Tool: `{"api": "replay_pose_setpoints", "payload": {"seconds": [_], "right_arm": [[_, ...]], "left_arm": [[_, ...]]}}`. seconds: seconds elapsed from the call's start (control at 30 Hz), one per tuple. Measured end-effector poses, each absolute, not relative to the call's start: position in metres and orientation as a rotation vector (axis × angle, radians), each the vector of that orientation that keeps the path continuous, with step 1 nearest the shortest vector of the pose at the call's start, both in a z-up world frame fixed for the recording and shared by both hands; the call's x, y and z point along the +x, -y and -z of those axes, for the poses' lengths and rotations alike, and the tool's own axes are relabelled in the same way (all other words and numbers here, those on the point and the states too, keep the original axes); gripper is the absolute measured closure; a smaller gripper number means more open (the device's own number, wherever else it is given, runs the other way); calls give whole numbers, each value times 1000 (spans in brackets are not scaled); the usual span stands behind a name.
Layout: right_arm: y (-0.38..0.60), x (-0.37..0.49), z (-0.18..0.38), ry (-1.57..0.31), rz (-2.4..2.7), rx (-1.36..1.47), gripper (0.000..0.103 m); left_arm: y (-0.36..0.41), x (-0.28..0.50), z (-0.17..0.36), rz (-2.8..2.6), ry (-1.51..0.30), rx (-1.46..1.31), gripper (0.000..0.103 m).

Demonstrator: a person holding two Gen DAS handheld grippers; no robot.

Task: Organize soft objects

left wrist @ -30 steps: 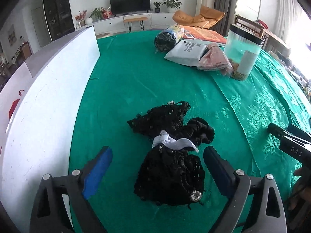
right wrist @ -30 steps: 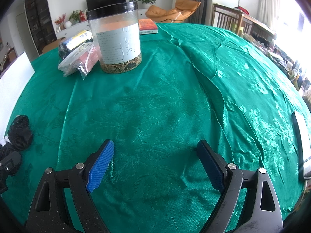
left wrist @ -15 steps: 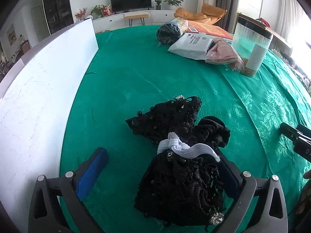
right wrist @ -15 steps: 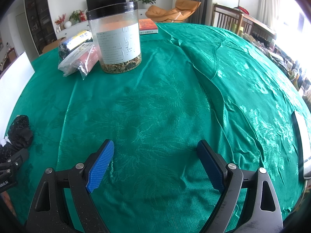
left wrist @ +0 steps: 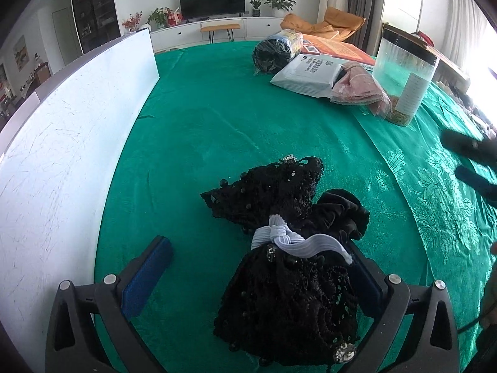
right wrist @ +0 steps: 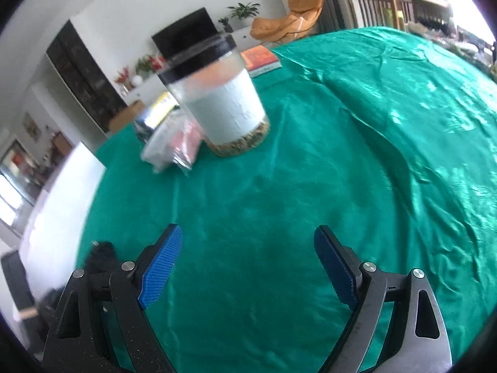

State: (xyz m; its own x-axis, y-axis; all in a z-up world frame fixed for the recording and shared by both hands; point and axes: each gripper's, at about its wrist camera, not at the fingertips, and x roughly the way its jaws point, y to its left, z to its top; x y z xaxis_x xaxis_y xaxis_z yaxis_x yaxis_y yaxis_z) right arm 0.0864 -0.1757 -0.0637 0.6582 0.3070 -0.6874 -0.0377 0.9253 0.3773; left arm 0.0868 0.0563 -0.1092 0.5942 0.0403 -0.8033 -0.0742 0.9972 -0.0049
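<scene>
**Lining up on the black lace bundle**

Our left gripper (left wrist: 257,267) stands wide open around the black lace bundle (left wrist: 285,267), which lies on the green tablecloth (left wrist: 217,118). Our right gripper (right wrist: 248,261) is open too, holding nothing. Next, we think, we close gently near the white band (left wrist: 279,242).

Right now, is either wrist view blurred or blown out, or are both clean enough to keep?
Left wrist view: sharp on the black lace bundle, with fisheye bending of the white board and window glare at the right edge. Right wrist view: motion-smeared, the clear jar and the packets beside it soft, and the upper right corner blown out.
</scene>
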Motion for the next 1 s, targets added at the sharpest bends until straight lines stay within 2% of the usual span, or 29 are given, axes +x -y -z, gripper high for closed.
{"api": "replay_pose_setpoints", "payload": {"seconds": [0.23, 0.27, 0.4, 0.43, 0.47, 0.5, 0.8, 1.0], "right_arm": [[121, 172, 64, -880, -327, 397, 17], [114, 180, 65, -889, -325, 393, 23], [95, 203, 73, -908, -277, 364, 58], [96, 207, 75, -913, -263, 374, 63], [97, 210, 78, -920, -260, 391, 80], [98, 211, 80, -934, -265, 402, 85], [117, 124, 74, -1021, -444, 283, 86], [171, 40, 80, -1114, -382, 355, 86]], "left_arm": [[-56, 87, 109, -67, -932, -39, 0], [-56, 87, 109, -67, -932, -39, 0], [-56, 87, 109, -67, -932, -40, 0], [-56, 87, 109, -67, -932, -40, 0], [-56, 87, 109, -67, -932, -40, 0], [-56, 87, 109, -67, -932, -40, 0], [-56, 87, 109, -67, -932, -40, 0], [-56, 87, 109, -69, -932, -41, 0]]}}
